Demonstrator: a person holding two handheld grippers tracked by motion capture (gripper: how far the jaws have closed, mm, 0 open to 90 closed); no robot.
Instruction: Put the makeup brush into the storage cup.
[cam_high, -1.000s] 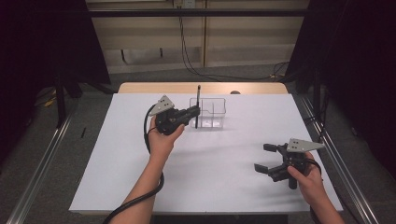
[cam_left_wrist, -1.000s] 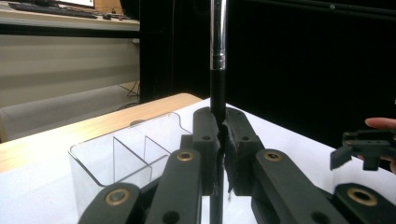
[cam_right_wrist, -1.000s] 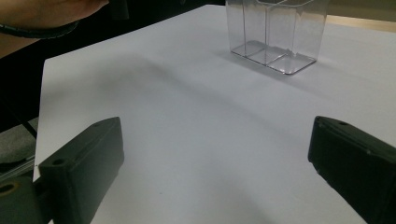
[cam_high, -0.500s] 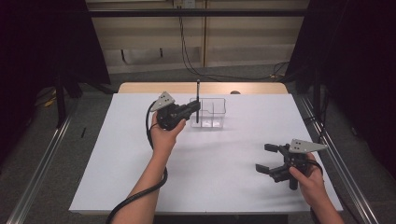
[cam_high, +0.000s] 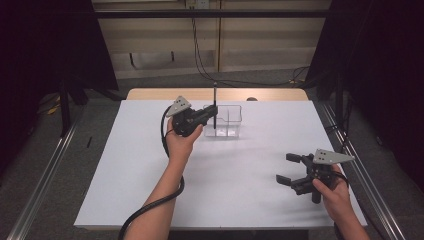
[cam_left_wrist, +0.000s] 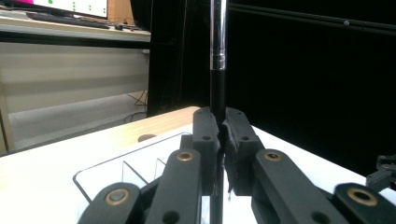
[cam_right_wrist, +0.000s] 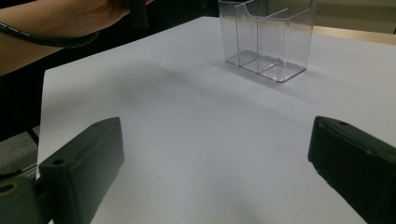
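White counter (cam_high: 150, 190): left gripper (cam_high: 212, 114) jaws clamped on upright black pen (cam_left_wrist: 217, 70) above clear divided holder (cam_high: 231, 122). Right gripper (cam_high: 289, 168) jaws wide apart, empty.

No readable text turns up anywhere in these views. Far off to the upper left of the left gripper's jaws, a screen (cam_left_wrist: 77, 6) glows white with a pink patch and a few small green dots (too small and blurred to make out as letters or figures). The grey plates on top of the grippers carry no visible marking, and the clear organizer (cam_right_wrist: 266, 37) beyond the right gripper's open jaws bears no label. The white table sheet (cam_high: 235, 200) is blank.
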